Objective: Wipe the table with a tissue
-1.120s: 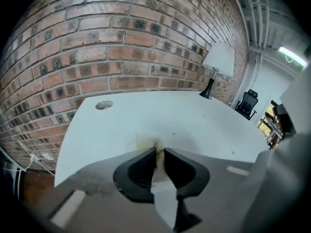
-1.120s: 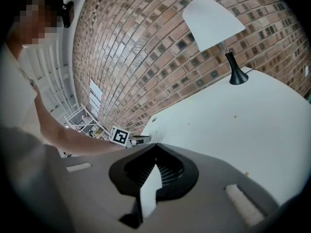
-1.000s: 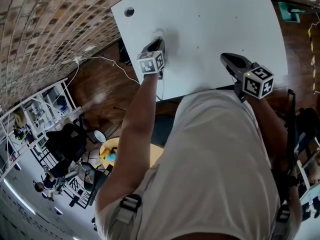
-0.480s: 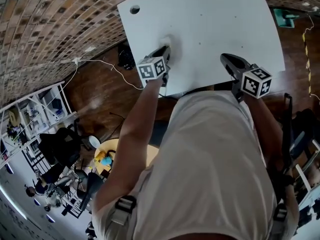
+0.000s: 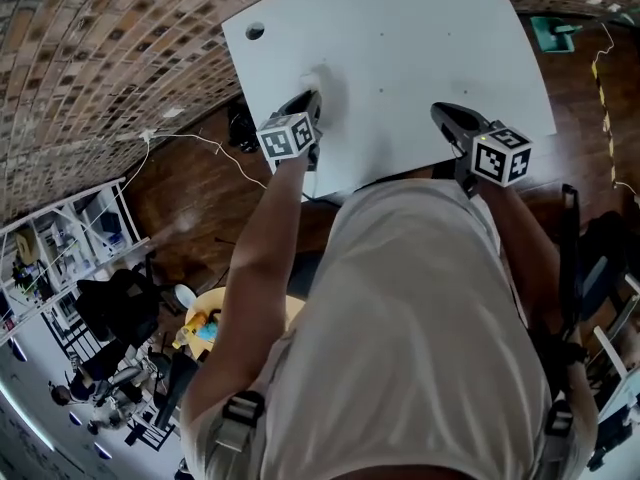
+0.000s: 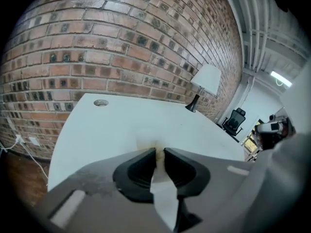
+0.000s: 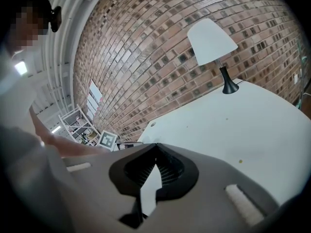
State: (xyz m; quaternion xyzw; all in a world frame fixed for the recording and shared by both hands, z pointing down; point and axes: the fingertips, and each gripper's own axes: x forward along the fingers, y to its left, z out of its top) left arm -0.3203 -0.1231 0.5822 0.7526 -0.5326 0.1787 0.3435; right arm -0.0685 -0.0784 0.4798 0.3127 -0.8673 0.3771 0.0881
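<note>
The tissue (image 6: 163, 196) was mostly hidden under the left gripper (image 5: 312, 96), which pinched it tight near the table's (image 5: 420, 38) 9 o'clock side. The right gripper (image 5: 442, 114), at 3 o'clock from it, was closed and empty. Since 1 second before, both had hardly moved.

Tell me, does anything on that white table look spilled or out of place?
A faint yellowish stain shows at the tips of the left gripper, which pinches the tissue; whether it is on tissue or table is unclear. Nothing else stands out.

white tissue (image 6: 163, 193), yellow-stained tip, white table (image 6: 112, 125)
</note>
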